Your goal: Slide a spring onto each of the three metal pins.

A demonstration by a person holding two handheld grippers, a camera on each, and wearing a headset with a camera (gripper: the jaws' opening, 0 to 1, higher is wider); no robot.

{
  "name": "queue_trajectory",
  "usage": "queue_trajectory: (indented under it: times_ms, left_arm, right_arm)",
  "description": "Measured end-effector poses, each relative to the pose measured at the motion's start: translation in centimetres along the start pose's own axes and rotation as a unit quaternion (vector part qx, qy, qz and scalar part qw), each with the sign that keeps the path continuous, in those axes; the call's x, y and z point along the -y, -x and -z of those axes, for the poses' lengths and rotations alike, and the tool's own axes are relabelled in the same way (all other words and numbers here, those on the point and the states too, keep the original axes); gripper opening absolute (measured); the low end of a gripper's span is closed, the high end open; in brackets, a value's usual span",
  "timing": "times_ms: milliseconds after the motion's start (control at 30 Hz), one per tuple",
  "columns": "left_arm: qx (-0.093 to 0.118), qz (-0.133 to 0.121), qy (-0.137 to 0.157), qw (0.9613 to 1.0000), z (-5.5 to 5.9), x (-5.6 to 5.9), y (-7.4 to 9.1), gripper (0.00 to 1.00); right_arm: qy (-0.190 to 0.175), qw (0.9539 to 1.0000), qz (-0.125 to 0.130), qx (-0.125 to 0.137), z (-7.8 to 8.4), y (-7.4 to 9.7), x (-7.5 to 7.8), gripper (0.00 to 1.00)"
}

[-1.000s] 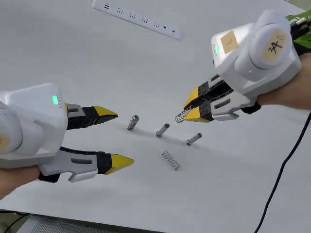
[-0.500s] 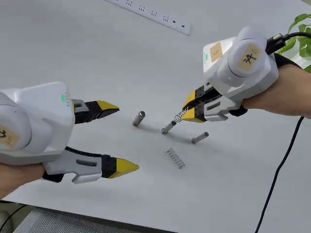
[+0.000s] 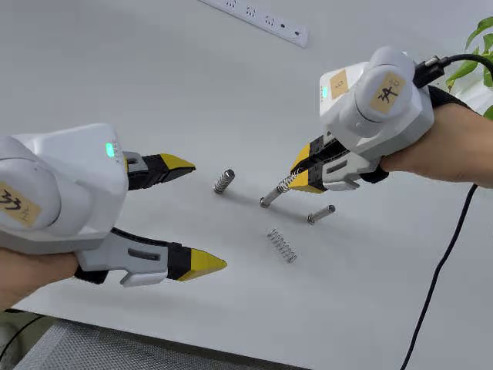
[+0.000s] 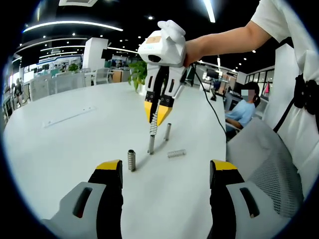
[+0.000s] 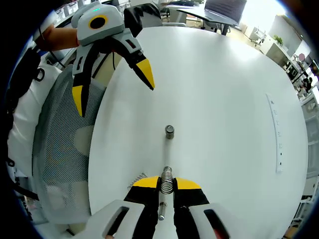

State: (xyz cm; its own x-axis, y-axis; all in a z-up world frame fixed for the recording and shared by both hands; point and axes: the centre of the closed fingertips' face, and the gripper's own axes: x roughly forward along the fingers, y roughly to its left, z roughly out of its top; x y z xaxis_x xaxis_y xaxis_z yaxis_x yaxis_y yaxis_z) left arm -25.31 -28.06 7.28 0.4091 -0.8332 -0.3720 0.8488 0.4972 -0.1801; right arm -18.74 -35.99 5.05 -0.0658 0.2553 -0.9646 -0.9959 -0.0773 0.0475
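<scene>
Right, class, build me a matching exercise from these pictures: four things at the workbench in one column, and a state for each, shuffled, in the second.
Things
1. left gripper
2. right gripper
3. loose spring
4. pin nearest the left gripper

States
A. lying flat on the white table
B. shut on a spring
C. upright, coils already around it
D. open, holding nothing

Pairs: 1-D, 2-B, 3-A, 4-C.
</scene>
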Motion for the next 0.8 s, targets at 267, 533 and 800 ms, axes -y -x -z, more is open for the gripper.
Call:
queue_trajectory:
  times_ms: [267,533,800]
  left_arm:
    - [0.001,0.000,0.003,1.0000,0.03,-0.04,-0.02,0.70]
    - [0.002,0.001,0.005,1.0000,0.05,-0.05,-0.12,0.70]
    - [0.002,0.001,0.008,1.0000,0.11,-0.02,-0.20,0.70]
  right_arm:
    - [0.000,1.0000,-0.004,-0.001,0.15,-0.49,0.37,0.06]
    - [0.001,1.0000,-0.006,-0.004,0.29,-0.70,0.35,0.07]
    - [0.002,0.9999,-0.010,-0.006,0.39,-1.05,0.28,0.07]
